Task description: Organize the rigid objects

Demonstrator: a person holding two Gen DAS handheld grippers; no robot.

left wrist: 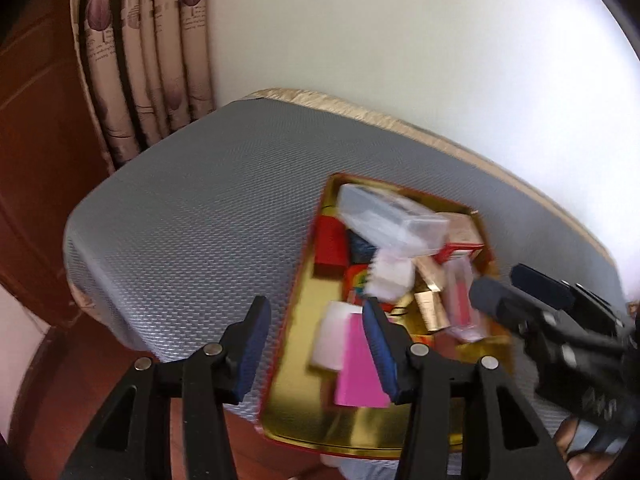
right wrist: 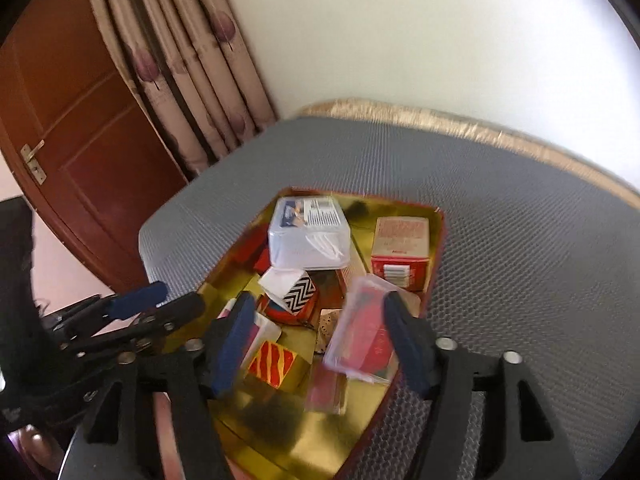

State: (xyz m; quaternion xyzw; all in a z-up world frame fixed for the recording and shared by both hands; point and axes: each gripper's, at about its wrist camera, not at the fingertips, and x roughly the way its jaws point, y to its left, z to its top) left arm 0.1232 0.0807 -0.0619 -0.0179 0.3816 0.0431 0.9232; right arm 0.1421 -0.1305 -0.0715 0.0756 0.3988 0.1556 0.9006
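A gold tray with a red rim (left wrist: pixel 296 360) (right wrist: pixel 320 440) lies on a grey mat and holds several small boxes. A clear lidded box (left wrist: pixel 390 220) (right wrist: pixel 308 234) sits at its far end, next to a red and cream box (right wrist: pixel 400 248). A pink box (left wrist: pixel 356 368) and a white box (left wrist: pixel 332 336) lie near my left gripper (left wrist: pixel 316 348), which is open and empty above the tray's near left edge. My right gripper (right wrist: pixel 316 344) is open above the tray; a clear case with red contents (right wrist: pixel 360 340) lies between its fingers, untouched as far as I can tell.
The grey textured mat (left wrist: pixel 192 216) (right wrist: pixel 520 240) covers a table with a gold fringe at its far edge. A curtain (left wrist: pixel 140 60) and a brown wooden door (right wrist: pixel 72 120) stand at the left. A white wall is behind. The right gripper also shows in the left wrist view (left wrist: pixel 520 288).
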